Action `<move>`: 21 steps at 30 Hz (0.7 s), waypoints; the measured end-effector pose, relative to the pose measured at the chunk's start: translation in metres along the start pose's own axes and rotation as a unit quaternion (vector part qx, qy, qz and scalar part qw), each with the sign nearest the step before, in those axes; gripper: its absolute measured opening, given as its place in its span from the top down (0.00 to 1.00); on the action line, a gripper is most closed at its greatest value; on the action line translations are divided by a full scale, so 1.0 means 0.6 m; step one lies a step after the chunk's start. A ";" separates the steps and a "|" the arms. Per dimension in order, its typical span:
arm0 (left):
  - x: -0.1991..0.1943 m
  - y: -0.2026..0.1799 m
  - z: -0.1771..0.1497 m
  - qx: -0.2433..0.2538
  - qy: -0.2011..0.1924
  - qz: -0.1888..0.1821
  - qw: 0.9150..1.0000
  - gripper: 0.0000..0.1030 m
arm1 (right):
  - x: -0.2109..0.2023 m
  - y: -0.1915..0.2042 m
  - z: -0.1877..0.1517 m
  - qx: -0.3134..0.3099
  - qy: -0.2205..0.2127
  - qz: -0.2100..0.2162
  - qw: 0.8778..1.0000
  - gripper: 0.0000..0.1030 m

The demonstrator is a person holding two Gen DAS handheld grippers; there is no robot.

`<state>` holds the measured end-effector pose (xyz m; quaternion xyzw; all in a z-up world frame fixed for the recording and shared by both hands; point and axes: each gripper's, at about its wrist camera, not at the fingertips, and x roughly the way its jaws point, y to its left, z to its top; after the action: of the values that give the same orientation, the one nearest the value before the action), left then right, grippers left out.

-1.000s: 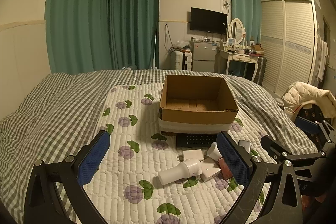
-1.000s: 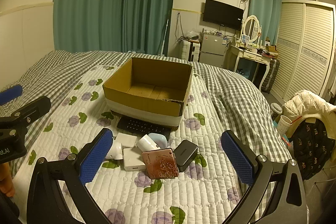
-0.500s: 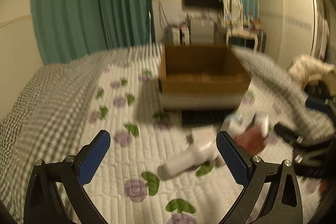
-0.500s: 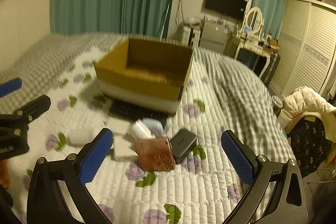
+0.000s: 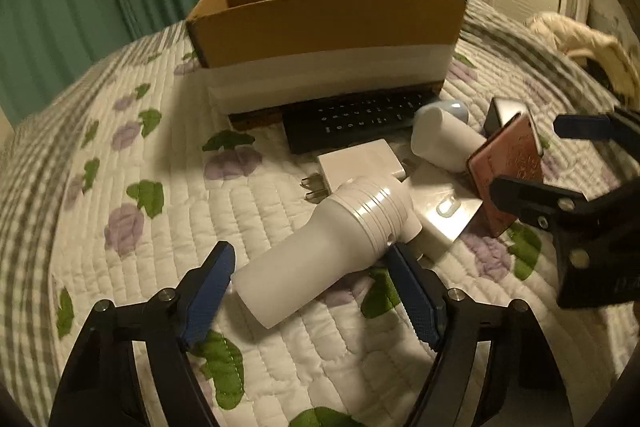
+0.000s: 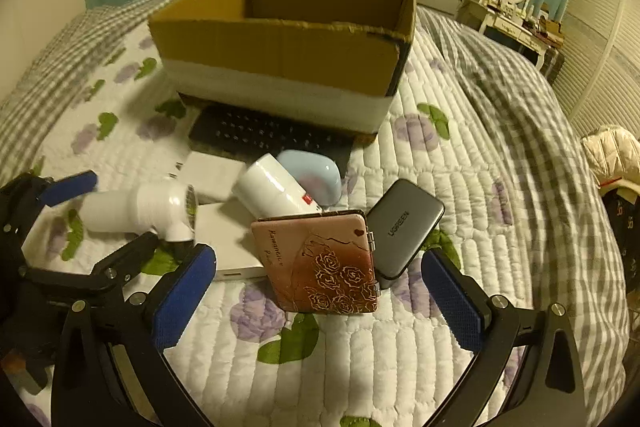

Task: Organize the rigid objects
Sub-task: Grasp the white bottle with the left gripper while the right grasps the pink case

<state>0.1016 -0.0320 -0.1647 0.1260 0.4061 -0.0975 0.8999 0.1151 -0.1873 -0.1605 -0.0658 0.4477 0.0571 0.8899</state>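
Observation:
A white handheld device (image 5: pixel 328 243) lies on the quilt, its handle end between the open fingers of my left gripper (image 5: pixel 310 281); it also shows in the right wrist view (image 6: pixel 140 205). My right gripper (image 6: pixel 320 291) is open around a pink rose-patterned case (image 6: pixel 320 263), not touching it. Around the case lie a grey UGREEN box (image 6: pixel 402 227), a white cylinder (image 6: pixel 272 187), a light blue case (image 6: pixel 312 177), white adapters (image 5: pixel 362 165) and a black keyboard (image 5: pixel 356 119). An open cardboard box (image 5: pixel 324 23) stands behind them.
The flowered quilt (image 5: pixel 132 187) covers a checked bed. A jacket (image 6: pixel 612 155) lies off the bed's right side. Green curtains, a TV, a dresser and a wardrobe stand along the far walls.
Both grippers have dropped and moved forward close to the pile. The left fingers now straddle the white device; the right fingers flank the pink case.

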 end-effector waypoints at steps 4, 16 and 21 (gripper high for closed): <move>-0.003 0.003 -0.010 0.007 0.005 0.000 1.000 0.44 | 0.021 -0.010 0.002 0.011 0.017 0.000 1.000 0.05; -0.057 0.027 -0.001 -0.039 -0.021 -0.024 0.999 0.64 | 0.008 0.013 0.013 0.009 -0.013 -0.014 1.000 0.63; -0.065 0.018 0.004 -0.037 -0.025 -0.018 0.999 0.64 | -0.019 -0.005 0.007 0.033 -0.020 0.026 0.999 0.78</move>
<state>0.0808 -0.0196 -0.1319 0.0827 0.3888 -0.1016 0.9120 0.1121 -0.1902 -0.1490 -0.0242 0.4329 0.0665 0.8987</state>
